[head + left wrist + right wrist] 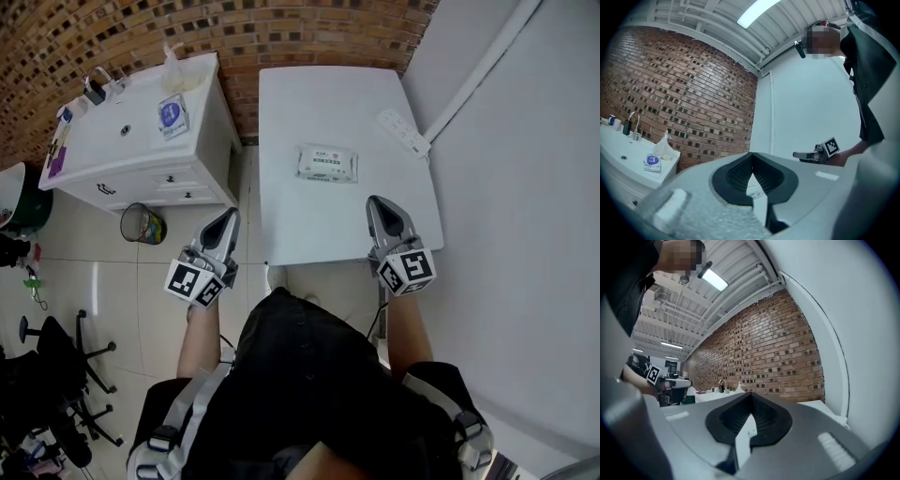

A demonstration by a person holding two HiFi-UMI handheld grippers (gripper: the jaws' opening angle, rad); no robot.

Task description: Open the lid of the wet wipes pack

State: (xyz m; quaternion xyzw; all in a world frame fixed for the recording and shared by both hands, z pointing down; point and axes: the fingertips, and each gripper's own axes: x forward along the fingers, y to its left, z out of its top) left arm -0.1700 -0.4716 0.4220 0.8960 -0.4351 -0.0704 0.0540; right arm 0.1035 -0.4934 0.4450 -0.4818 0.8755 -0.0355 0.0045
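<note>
Logged left gripper just off the table, near-left edge, jaws pressed together, gripping nothing. Found wet wipes pack flat mid-table (clear of both grippers). Logged right gripper likewise closed, empty, over near-right corner.

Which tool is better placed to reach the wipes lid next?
Right, probably: the right tool sits over the table, nearer the wet wipes pack; the left tool hangs beyond its edge.
</note>
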